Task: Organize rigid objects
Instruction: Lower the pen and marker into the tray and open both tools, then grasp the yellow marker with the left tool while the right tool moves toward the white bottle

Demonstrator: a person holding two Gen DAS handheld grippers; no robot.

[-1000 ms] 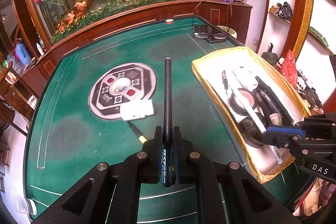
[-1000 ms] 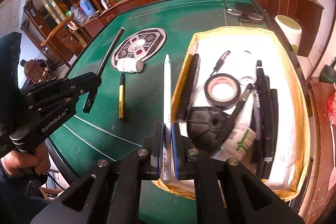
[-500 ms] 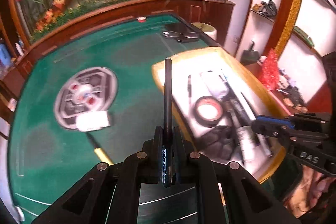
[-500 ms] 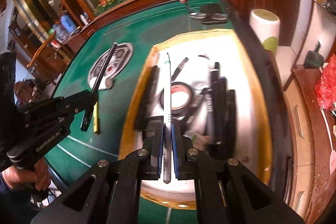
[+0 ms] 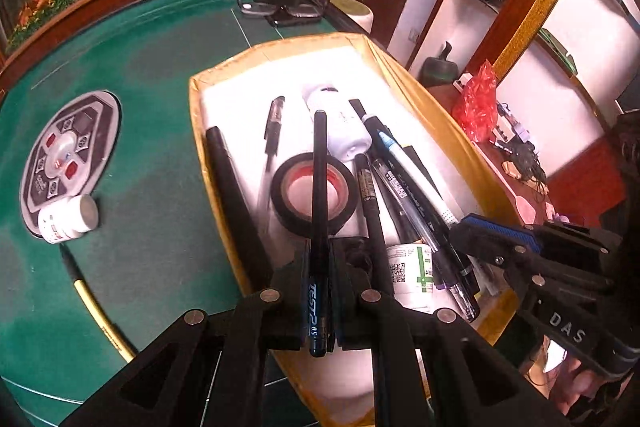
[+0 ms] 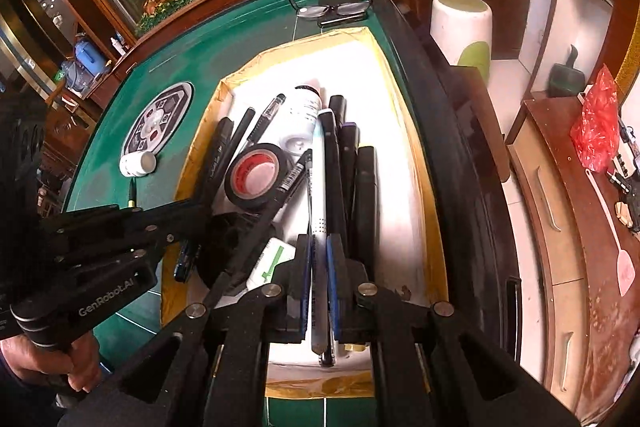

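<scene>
Delivery step: the left gripper (image 5: 320, 291) pinches a black pen (image 5: 319, 187) and the right gripper (image 6: 319, 279) a white pen (image 6: 319, 195), both above the yellow tray (image 6: 404, 75); next, each should lower and release

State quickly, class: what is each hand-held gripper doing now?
Left hand-held gripper: closed on a black pen.
Right hand-held gripper: closed on a white pen.
</scene>
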